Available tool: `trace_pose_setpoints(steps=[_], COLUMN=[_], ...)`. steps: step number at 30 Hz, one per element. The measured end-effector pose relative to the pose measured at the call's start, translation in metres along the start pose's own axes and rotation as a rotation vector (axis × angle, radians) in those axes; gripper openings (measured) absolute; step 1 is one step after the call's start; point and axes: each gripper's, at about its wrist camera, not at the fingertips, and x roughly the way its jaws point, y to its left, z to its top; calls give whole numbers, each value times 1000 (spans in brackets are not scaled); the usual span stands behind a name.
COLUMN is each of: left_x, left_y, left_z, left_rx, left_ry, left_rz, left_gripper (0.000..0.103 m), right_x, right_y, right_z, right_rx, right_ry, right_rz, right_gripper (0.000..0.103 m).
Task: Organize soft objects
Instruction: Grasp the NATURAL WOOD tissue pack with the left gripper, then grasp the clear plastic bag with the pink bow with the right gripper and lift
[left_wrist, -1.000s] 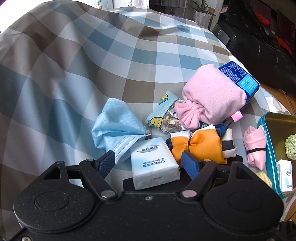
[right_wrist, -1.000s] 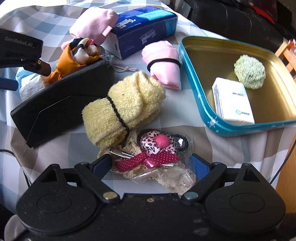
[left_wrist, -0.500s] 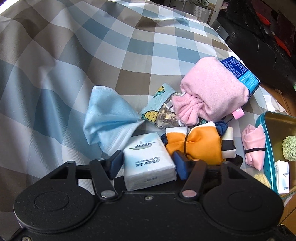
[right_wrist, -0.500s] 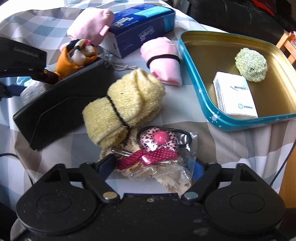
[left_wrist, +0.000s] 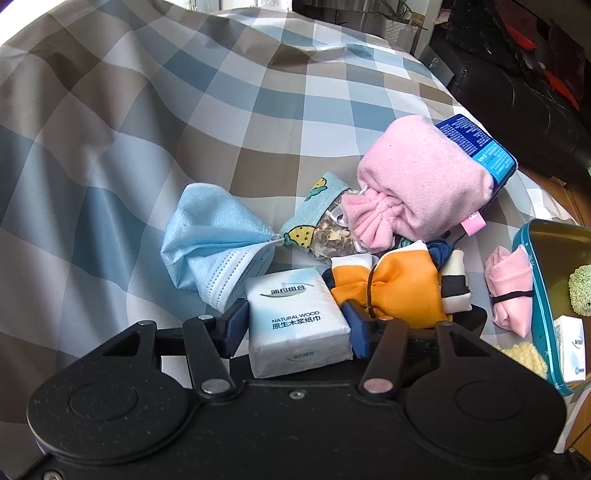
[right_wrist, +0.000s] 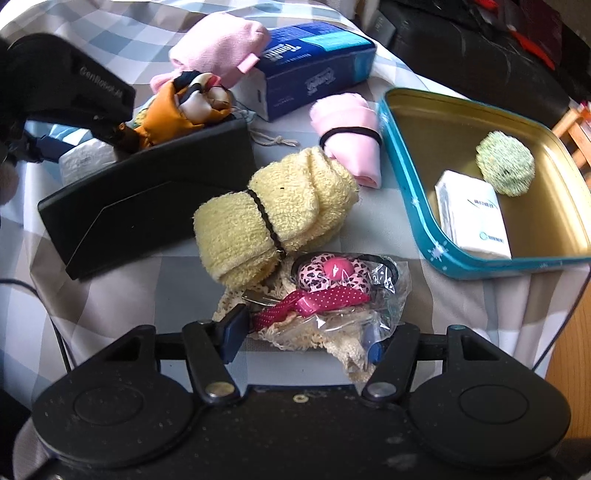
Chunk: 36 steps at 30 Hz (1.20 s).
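My left gripper (left_wrist: 295, 326) is closing on a white tissue pack (left_wrist: 295, 314), and both blue pads press its sides. A crumpled blue face mask (left_wrist: 218, 243) lies just left of it and an orange scarf bundle (left_wrist: 399, 291) just right. My right gripper (right_wrist: 303, 338) is closing on a clear bag of pink hair accessories (right_wrist: 332, 291) lying on cream lace. The bag is bunched between its pads, and the right pad is mostly hidden behind the plastic. A banded yellow towel roll (right_wrist: 273, 221) touches the bag's far side.
A teal tin (right_wrist: 415, 206) at the right holds a tissue pack (right_wrist: 472, 214) and a green ball (right_wrist: 506, 170). A pink cloth roll (right_wrist: 351, 136), blue tissue box (right_wrist: 314, 66), pink pouch (left_wrist: 421, 184), herb sachet (left_wrist: 325, 229) and black case (right_wrist: 147, 192) crowd the checked cloth.
Both grippers' jaws have narrowed. The left pads came in onto the tissue pack. The right pads closed in on the accessory bag, which now looks squeezed and crumpled.
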Motion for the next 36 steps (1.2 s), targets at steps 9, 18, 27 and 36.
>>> trace_pose_setpoints(steps=[9, 18, 27, 36], left_x=[-3, -5, -9, -16], left_y=[-10, -4, -5, -4], left_z=[-8, -4, -2, -1], left_rx=[71, 23, 5, -30], left_ry=[-44, -26, -33, -57], left_rz=[42, 43, 55, 56], left_gripper=[52, 52, 50, 50], right_x=[-10, -12, -12, -6], right_y=[23, 42, 16, -4], right_z=[-3, -7, -1, -4], right_rx=[12, -65, -50, -114], right_ry=[15, -10, 8, -51], right_rz=[-30, -6, 132, 226], right_gripper=[55, 55, 54, 54])
